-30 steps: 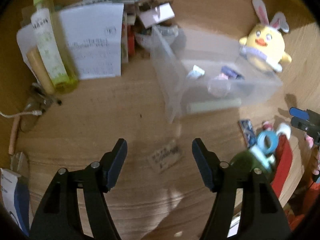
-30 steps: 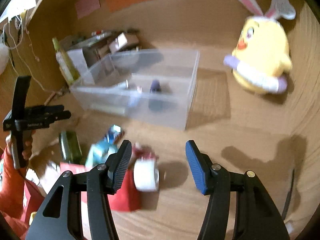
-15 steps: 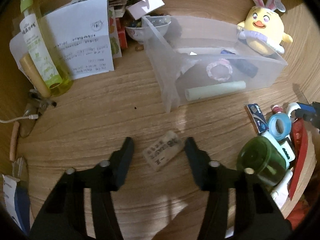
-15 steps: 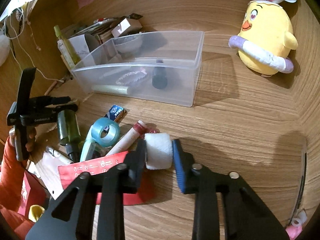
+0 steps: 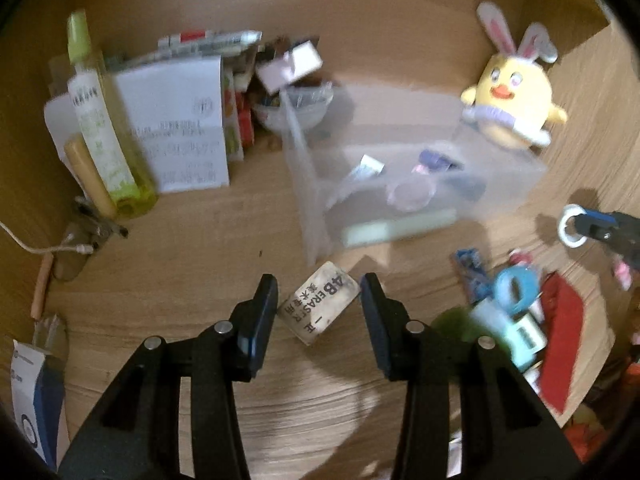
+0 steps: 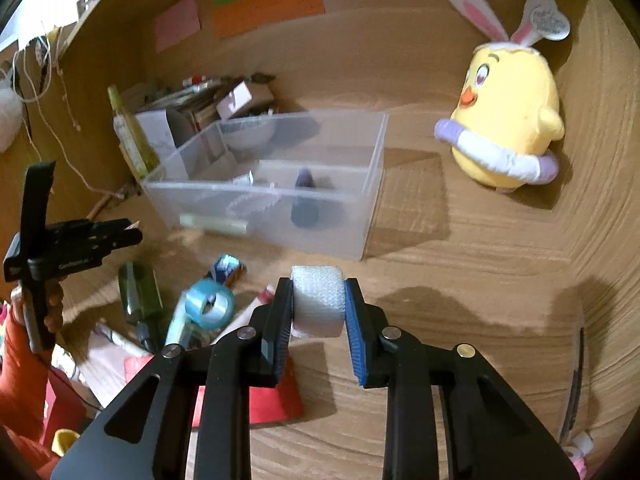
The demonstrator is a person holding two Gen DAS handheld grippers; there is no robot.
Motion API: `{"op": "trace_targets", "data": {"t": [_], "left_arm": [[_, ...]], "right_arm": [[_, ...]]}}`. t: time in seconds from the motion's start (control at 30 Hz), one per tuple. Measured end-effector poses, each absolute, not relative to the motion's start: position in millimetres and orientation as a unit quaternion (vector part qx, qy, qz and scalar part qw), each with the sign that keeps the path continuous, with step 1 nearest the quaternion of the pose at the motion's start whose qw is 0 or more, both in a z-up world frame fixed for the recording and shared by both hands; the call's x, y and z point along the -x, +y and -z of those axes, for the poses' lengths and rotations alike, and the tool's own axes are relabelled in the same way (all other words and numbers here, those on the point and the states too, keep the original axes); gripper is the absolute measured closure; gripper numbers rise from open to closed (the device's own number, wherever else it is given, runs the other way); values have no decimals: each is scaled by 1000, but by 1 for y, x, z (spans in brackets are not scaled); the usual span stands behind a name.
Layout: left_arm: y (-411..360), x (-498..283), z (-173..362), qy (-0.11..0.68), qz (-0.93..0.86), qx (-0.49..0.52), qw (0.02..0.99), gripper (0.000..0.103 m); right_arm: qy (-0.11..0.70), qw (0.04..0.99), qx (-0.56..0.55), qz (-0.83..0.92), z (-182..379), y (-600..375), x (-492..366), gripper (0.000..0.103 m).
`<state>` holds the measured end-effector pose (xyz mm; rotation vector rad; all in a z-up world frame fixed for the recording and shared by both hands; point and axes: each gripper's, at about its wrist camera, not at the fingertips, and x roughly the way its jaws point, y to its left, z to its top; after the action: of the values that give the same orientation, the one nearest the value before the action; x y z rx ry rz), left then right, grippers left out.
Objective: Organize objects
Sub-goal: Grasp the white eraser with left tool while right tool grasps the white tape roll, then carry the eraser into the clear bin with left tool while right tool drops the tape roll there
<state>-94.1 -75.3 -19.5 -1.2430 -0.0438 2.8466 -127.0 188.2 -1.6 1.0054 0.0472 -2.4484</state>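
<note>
Step in hand: both tongs appear to be carrying loose items toward the clear bin [image 6: 280,184] on the table [image 6: 460,260].
Right tongs [image 6: 318,308]: closed on a white tape roll [image 6: 317,300], squeezed between the two pads and apparently raised off the table, just in front of the bin's near wall.
Left tongs [image 5: 318,312]: an eraser [image 5: 318,306] sits tilted between them; its left corner touches the left pad, a gap shows at the right pad, so whether it is gripped cannot be told.
Pose: both tongs point forward and slightly down toward the bin; the left ones are near the bin's corner, the right ones off to the right, seen in the left wrist view [image 5: 588,228].
Next move: judged, each item needs lifting over the bin's rim, then release inside, where a pale stick and a dark object already lie.
Left over: blue tape [image 6: 210,304] and a green bottle [image 6: 140,292] lie in the pile.
</note>
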Motion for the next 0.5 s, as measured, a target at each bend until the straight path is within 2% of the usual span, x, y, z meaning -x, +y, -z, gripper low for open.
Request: {"op": "trace_targets", "data": {"t": [0.23,0.5], "left_arm": [[-58,95,-20,-23,-937,348,29,60],[-40,126,-44,-26,-941,336,39,60]], "right_arm": [[-7,247,-327,912,-27,188,137,80],[17,239,-290,927,-59,162,162,80]]}}
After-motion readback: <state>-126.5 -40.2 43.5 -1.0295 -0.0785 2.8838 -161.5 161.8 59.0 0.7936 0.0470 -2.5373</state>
